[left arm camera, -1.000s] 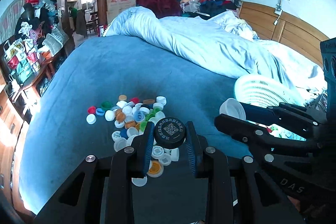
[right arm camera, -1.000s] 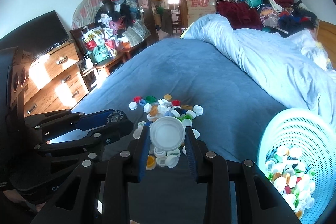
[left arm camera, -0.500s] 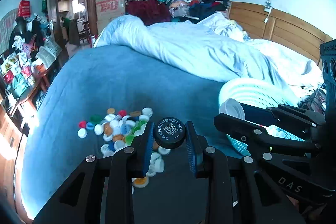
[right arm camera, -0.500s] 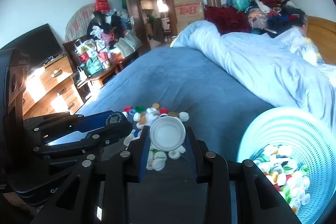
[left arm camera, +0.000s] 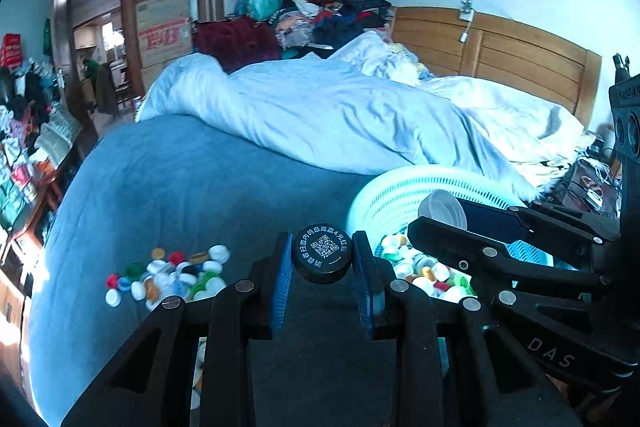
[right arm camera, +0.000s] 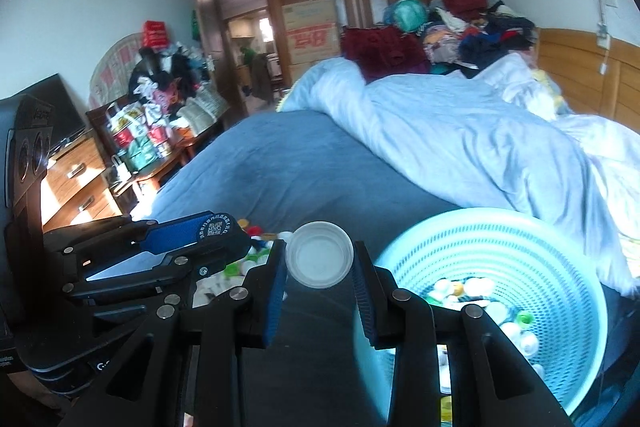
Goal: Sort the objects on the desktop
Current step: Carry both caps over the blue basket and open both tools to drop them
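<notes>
Both grippers are carrying caps toward the basket.

In the left wrist view, the left gripper (left arm camera: 322, 259) is clamping a black cap (left arm camera: 322, 258), jaws at their narrowest; the basket (left arm camera: 404, 187) is lying just right and slightly beyond, the loose caps (left arm camera: 168, 277) near left on the blue bedspread (left arm camera: 180, 179). The right gripper (left arm camera: 444, 217) is sitting nearer the basket, over its rim. In the right wrist view, it is gripping a white cap (right arm camera: 320, 259), jaws partly open around it, the basket close right and below. A rumpled quilt (right arm camera: 460, 139) and cluttered bedroom are lying beyond.
</notes>
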Motion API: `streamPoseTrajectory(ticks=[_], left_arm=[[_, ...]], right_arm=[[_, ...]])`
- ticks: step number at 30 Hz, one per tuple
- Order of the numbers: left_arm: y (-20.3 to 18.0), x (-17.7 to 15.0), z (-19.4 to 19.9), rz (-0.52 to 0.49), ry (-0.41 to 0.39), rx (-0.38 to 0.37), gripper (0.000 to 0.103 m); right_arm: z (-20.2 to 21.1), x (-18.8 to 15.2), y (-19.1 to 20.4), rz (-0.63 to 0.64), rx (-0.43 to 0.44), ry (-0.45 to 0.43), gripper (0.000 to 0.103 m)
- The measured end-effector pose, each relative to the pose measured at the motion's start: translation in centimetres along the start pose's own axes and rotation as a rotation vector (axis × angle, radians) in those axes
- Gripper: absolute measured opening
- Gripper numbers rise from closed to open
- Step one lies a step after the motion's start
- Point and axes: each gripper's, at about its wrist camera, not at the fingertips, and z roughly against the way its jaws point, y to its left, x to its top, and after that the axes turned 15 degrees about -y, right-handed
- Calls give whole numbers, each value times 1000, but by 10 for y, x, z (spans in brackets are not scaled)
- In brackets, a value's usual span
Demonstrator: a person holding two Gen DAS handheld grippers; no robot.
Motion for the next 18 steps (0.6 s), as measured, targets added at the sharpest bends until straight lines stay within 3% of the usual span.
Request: streamPoseTrajectory(ticks=[18], left_arm=[[-78,28,-48,-47,30,-164,24]], right_arm=[[27,6,-90,-83,-159,-2,36]])
